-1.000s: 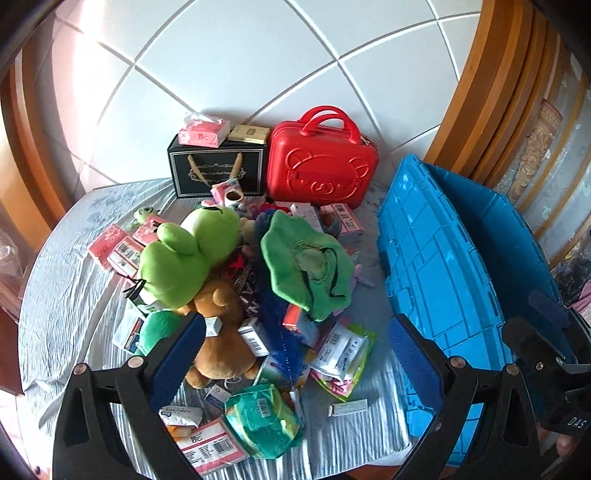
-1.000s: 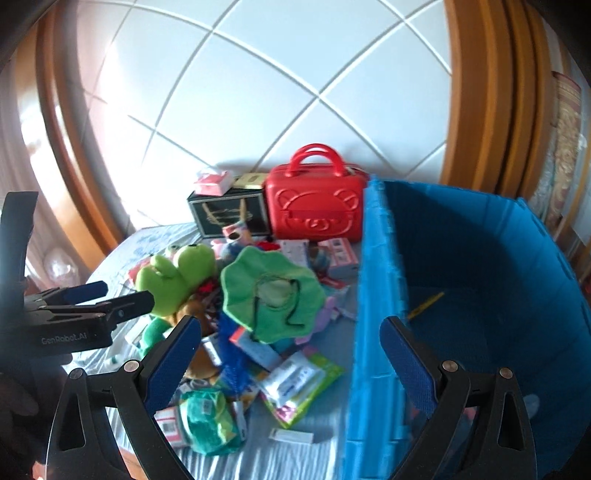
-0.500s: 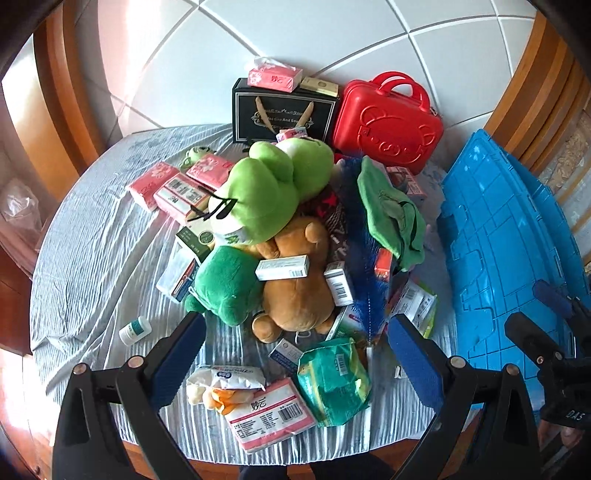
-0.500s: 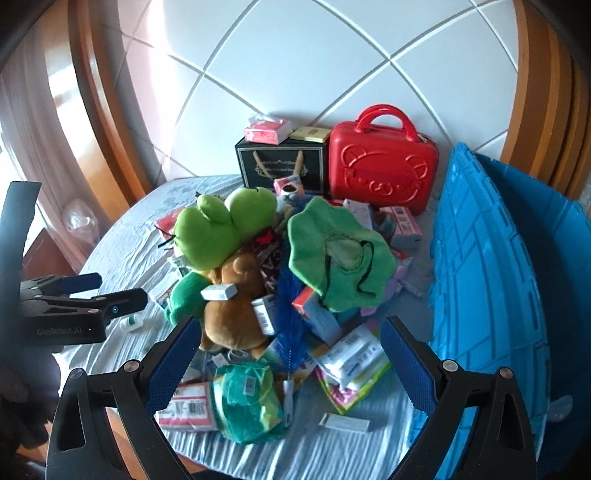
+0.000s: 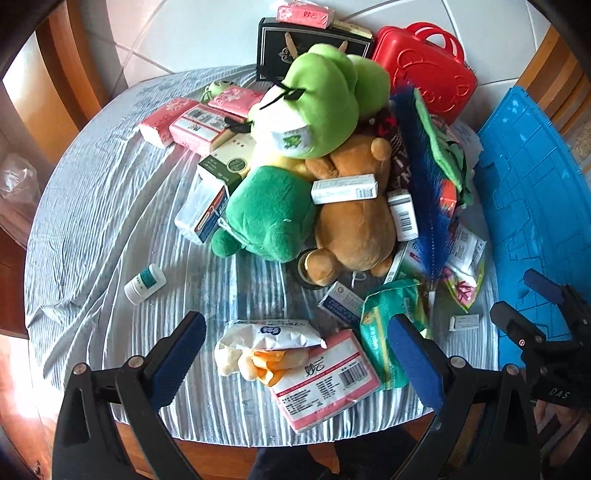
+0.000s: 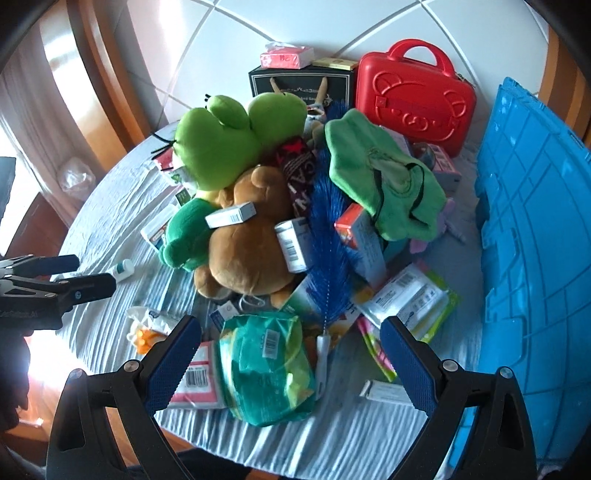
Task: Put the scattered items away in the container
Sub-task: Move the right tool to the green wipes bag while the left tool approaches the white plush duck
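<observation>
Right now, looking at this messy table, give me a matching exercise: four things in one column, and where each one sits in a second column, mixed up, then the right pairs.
Things:
1. small white bottle
2. white barcode box
3. pink tissue pack
4. blue crate

Places:
A. on top of the black gift box
B. alone on the cloth, left of the pile
C. at the right edge of the table
D. lying across the brown teddy bear

Pairs: 1-B, 2-D, 3-A, 4-C
</observation>
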A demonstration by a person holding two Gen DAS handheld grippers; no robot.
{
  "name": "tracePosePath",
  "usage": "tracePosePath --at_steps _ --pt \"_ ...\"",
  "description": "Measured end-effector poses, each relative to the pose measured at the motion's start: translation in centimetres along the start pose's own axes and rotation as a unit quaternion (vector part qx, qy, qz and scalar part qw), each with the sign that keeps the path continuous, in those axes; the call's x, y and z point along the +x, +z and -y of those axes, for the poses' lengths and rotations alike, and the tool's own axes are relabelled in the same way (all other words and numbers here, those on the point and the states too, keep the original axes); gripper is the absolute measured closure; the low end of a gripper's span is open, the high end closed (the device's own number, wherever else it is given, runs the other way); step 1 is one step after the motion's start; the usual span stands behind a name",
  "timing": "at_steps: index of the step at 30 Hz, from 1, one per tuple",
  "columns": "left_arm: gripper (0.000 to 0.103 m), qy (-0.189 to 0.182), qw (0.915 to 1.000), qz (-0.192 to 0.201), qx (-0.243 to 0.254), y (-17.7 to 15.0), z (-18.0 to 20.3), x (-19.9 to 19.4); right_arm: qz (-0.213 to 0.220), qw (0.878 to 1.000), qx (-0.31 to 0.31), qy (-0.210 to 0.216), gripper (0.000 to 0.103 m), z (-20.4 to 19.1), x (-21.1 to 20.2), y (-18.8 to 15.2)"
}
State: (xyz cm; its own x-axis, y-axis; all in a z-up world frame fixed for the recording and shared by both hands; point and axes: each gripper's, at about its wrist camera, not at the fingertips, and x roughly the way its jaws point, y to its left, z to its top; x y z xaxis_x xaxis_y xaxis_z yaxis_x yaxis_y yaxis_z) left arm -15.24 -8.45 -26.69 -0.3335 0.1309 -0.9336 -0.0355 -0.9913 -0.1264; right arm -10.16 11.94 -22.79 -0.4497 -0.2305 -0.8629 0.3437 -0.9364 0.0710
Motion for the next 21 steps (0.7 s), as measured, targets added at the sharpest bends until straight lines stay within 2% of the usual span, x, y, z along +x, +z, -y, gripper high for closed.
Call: tracePosePath --at_steps 8,12,21 --pt "0.003 0.006 0.9989 -0.046 0.006 -2.8 -2.6 5.5 -0.041 0.999 0.000 -0.003 0.004 -1.7 5.9 -3.0" --pt "0.003 -0.005 0.9984 -0.056 0.003 -3.6 -3.1 7.6 -0.062 0.998 0.002 -0.006 0.004 -2.5 8.5 -4.2" --pt "0.003 -0.004 0.9955 -0.081 0.049 -4.0 -2.7 10.9 -0.085 0.996 0.019 -0.019 0.004 -2.9 11.0 -6.0"
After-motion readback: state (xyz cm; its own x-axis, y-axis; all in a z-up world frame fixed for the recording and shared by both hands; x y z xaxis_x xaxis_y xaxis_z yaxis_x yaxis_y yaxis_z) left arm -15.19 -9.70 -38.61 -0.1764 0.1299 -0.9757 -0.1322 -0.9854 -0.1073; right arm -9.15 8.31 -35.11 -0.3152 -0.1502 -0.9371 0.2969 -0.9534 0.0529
